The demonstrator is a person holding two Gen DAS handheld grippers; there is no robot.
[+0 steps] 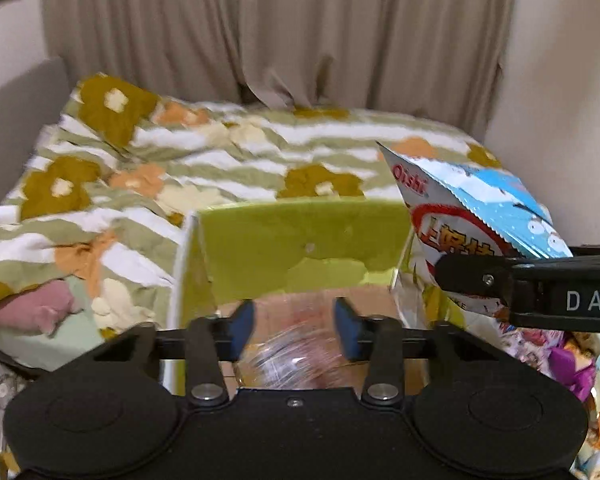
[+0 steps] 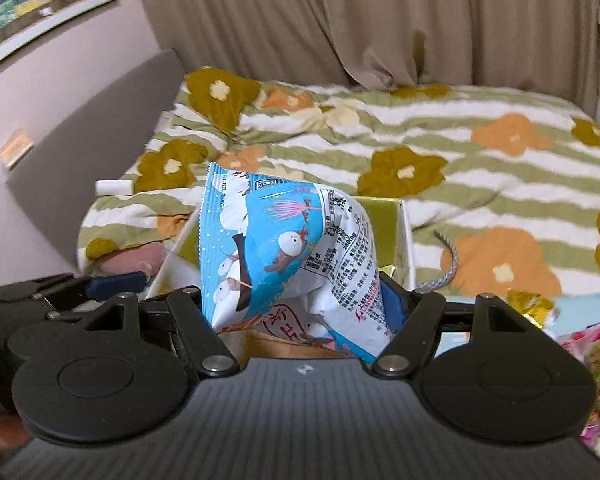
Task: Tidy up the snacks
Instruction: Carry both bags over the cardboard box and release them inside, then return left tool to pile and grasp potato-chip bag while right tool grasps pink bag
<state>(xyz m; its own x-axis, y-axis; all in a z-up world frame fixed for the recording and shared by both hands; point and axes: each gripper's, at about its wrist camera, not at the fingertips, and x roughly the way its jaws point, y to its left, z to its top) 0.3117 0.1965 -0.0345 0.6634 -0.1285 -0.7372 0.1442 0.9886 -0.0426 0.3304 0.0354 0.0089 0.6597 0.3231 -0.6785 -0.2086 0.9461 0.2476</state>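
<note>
Above green cardboard box (image 1: 300, 240): right hand-held gripper (image 2: 300, 304) pinching crinkly foil snack bag (image 2: 284, 248); left hand-held gripper (image 1: 295, 328) agape, empty.

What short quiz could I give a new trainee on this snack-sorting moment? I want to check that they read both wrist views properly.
1. True or false: the right gripper is shut on the blue and white Oishi snack bag.
2. Multiple choice: the left gripper is A) clamped on the Oishi bag, B) open above a blurred clear-wrapped item in the box, C) resting on the quilt.
3. Fill in: the inner walls of the cardboard box are ____ in colour.

Key: 1 true; 2 B; 3 green.
</note>
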